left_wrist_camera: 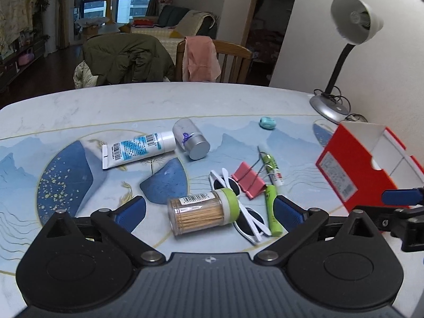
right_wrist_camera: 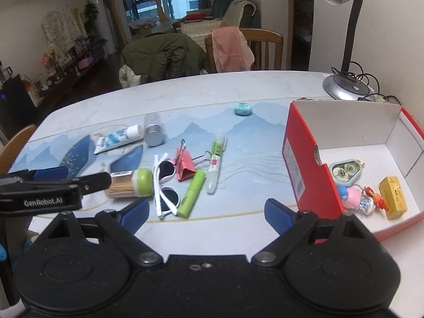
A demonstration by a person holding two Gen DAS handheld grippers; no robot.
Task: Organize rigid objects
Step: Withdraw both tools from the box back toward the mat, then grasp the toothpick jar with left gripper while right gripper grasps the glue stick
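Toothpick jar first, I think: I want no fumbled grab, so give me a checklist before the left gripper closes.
1. Left gripper open: ok, its blue pads are spread wide.
2. Toothpick jar between the pads: ok, it lies on its side between them.
3. Neighbours clear: not ok, white sunglasses touch the jar's green lid.
4. Red box has room: ok, bare floor is visible.
5. Right gripper clear: ok, open and empty.
6. Jar lid shut tight: cannot tell.
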